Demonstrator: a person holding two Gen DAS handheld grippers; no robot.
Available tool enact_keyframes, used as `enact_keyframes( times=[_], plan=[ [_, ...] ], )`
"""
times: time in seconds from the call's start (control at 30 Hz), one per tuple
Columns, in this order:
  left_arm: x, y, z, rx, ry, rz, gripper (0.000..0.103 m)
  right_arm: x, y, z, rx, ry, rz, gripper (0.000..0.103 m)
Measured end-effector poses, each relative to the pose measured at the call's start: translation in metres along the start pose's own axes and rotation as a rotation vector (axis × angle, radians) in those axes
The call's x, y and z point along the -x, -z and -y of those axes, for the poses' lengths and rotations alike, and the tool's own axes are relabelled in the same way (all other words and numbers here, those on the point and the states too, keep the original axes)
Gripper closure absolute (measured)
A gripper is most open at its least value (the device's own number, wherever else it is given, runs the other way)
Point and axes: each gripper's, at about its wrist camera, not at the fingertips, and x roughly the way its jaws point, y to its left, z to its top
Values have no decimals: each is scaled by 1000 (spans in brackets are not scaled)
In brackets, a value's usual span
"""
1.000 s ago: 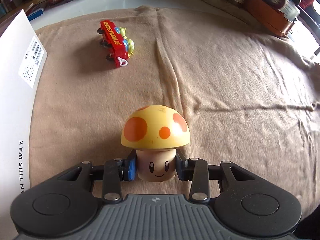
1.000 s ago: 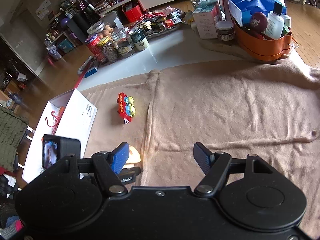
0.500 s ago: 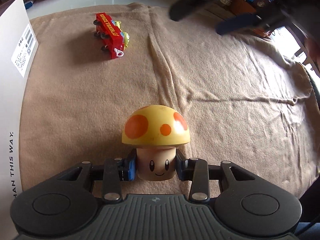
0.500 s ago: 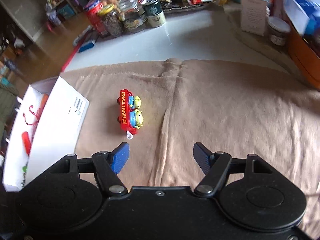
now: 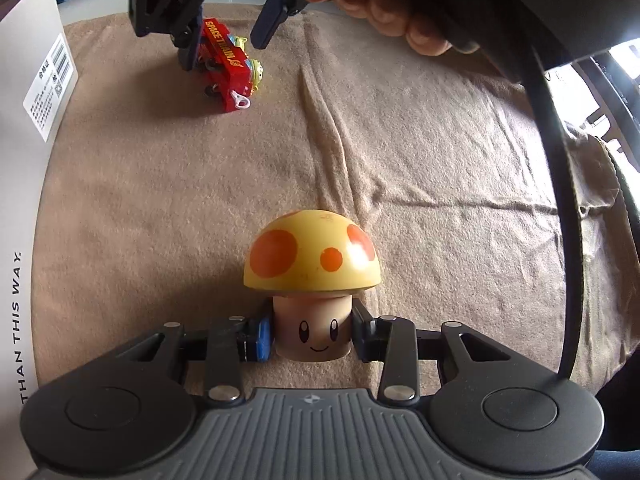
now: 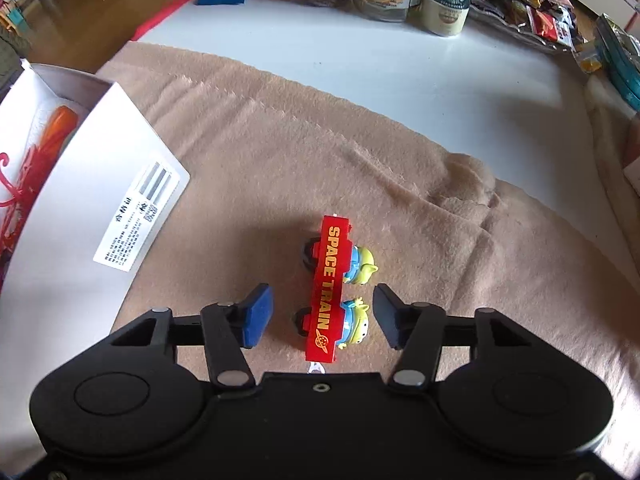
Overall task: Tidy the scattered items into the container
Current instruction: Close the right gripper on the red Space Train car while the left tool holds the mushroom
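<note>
The left gripper (image 5: 312, 336) is clamped on the stem of the yellow mushroom toy (image 5: 313, 276), gripping low so the wide cap sits clear above its fingers. The right gripper (image 6: 322, 316) hangs spread wide, straddling the red Space Train toy (image 6: 330, 292) lying between its fingers on the tan blanket (image 6: 400, 200), apparently lined up for a sideways pinch. The white box (image 6: 92, 176) lies to its left.
</note>
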Motion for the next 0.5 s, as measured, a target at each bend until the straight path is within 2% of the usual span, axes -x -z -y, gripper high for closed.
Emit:
enact_keyframes(
  times=[0.03,0.1,0.17,0.33,0.5],
  plan=[
    [0,-1,-1,1,1,0,64,-3,0,1,-8,3,-11,66],
    [1,-2,0,-11,-3,-1,64,-3,3,3,-25,6,-7,74],
    [1,-1,0,-11,-3,-2,64,3,8,9,-62,-23,7,86],
    [5,-1,0,-16,-1,-3,64,41,38,33,-144,-30,61,86],
    [10,3,4,-27,-5,6,64,75,100,70,-268,-45,69,86]
  ],
)
